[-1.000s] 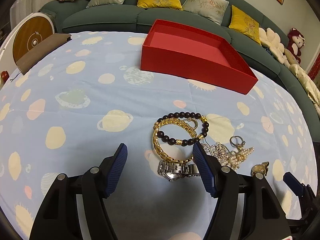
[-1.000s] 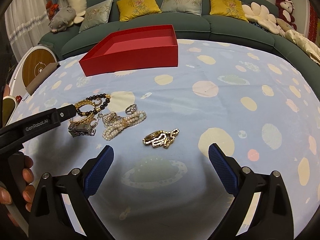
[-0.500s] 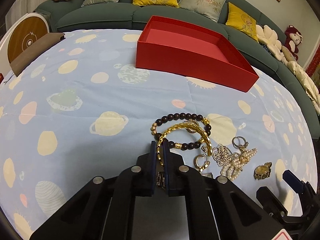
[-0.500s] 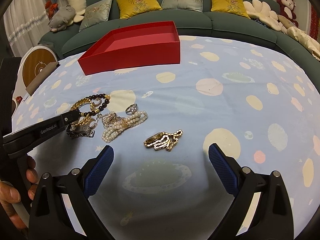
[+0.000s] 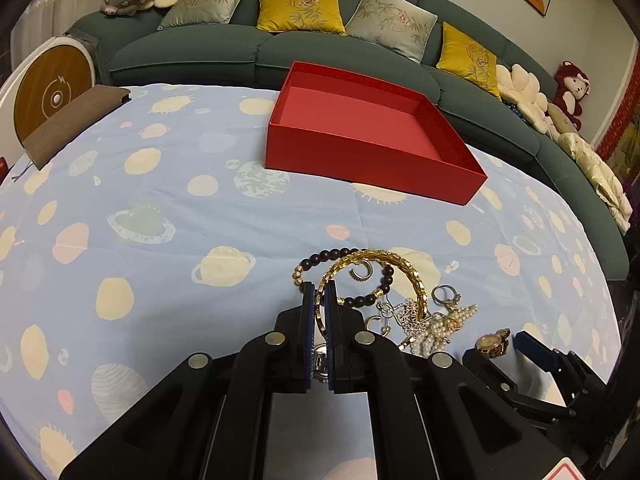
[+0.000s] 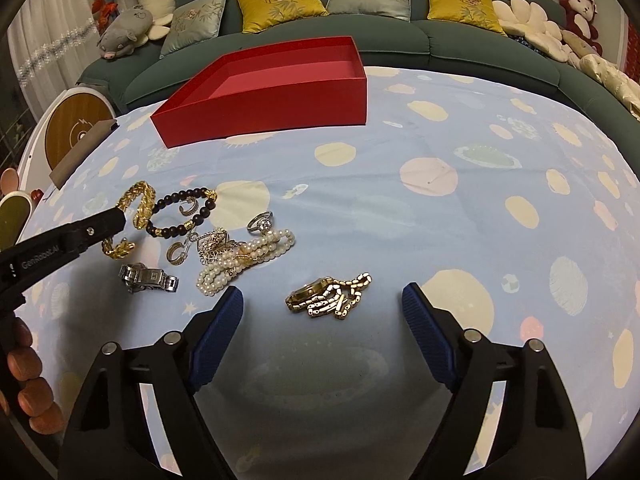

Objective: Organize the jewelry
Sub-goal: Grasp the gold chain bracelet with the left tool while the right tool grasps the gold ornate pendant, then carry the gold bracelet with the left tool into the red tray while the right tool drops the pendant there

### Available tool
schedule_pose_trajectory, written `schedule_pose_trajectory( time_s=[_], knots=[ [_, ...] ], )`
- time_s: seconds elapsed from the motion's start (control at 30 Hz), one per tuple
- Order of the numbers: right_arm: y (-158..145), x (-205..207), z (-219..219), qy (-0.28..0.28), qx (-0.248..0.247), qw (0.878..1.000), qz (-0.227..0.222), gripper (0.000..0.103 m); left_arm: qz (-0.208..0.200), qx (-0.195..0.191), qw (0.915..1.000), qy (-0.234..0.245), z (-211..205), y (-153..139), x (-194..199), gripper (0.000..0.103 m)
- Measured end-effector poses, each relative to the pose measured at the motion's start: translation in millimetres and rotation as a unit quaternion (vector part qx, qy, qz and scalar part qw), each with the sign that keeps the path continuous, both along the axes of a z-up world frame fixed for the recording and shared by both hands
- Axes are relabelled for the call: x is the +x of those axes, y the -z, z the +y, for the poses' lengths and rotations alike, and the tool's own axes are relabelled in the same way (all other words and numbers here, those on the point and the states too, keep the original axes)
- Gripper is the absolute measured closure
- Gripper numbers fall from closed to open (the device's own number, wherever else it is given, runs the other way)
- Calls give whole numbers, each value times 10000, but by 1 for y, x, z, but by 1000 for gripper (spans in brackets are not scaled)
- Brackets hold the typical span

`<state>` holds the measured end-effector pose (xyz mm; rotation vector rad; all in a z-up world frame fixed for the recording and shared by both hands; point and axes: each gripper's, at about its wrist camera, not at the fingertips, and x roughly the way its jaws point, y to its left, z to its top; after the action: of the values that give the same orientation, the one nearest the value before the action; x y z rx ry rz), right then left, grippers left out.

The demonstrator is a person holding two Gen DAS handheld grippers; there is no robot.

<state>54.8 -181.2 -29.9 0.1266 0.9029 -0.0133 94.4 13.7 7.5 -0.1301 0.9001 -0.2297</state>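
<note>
Left gripper (image 5: 319, 300) is clamping the near edge of the gold chain bracelet (image 5: 376, 258), jaws clenched on the links; right gripper (image 6: 322, 304) is hanging released, jaws wide apart, nothing between them, just short of the gold watch (image 6: 328, 295); the watch is lying loose on the surface (image 6: 460, 208), band bunched up, probably slippery metal, best pinched across the case or a fold of the band. The bracelet looks stiff enough to be holding its hoop shape, likely heavy for its size, may be swinging or slipping in a one-edge pinch; it is overlapping the dark bead bracelet (image 6: 182, 200), so it could be dragging that along. Beside them the pearl strand (image 6: 244, 258) is tangling with a silver filigree piece (image 6: 214, 240) and a ring (image 6: 261, 222); soft, limp, snag-prone. Steel watch (image 6: 148, 278) is lying apart, near the left gripper. Farther back the red box (image 5: 372, 132) is sitting open, nothing visible inside, well apart from the pile.
</note>
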Motion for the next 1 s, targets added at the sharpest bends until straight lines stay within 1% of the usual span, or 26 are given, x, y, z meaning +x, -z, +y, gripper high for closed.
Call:
schedule_pose_trajectory(
  time_s=[0.03, 0.1, 0.13, 0.2, 0.23, 0.3, 0.33, 0.4, 0.43, 0.5, 0.63, 0.73, 0.87, 1.0],
  knots=[
    [1, 1, 0, 3, -5, 10000, 14, 27, -6, -8, 10000, 11, 0, -1, -1, 100],
    [3, 2, -1, 6, -10, 10000, 7, 33, -24, 8, 10000, 14, 2, -2, -2, 100],
    [2, 2, -1, 2, -28, 10000, -11, 36, -16, 3, 10000, 22, 2, -2, -2, 100],
    [2, 3, -1, -15, -38, 10000, -37, 47, -4, -7, 10000, 12, 4, -2, -3, 100],
    [2, 3, -2, -10, -51, 10000, -43, 49, 2, -2, 10000, 12, 5, -2, -3, 100],
    [2, 2, -3, -12, -35, 10000, -74, 62, 8, 1, 10000, 3, 6, -2, -3, 100],
    [1, 2, -4, -10, -22, 10000, -79, 66, 9, 2, 10000, -9, 6, -2, -4, 100],
    [1, 2, -5, -32, 19, 10000, -84, 82, 2, -9, 10000, -12, 7, -4, -5, 100],
    [2, 2, -5, -48, 34, 9999, -87, 84, -2, -14, 10000, -16, 7, -4, -5, 100],
    [1, 1, -5, -73, 38, 9999, -93, 87, -14, -20, 10000, -18, 8, -6, -6, 100],
    [-1, -1, -5, -77, 113, 9999, -93, 87, -66, -32, 10000, -18, 8, -12, -9, 100],
    [-7, -3, -5, -66, 178, 9997, -178, 88, -136, -71, 9999, -1, 6, -21, -12, 100],
    [-27, -6, -5, -79, 343, 9987, -378, 88, -294, -124, 9995, -23, 6, -42, -12, 100],
    [-59, -2, -6, -149, 504, 9968, -606, 88, -434, -81, 9990, 35, 2, -72, 0, 100]
  ],
)
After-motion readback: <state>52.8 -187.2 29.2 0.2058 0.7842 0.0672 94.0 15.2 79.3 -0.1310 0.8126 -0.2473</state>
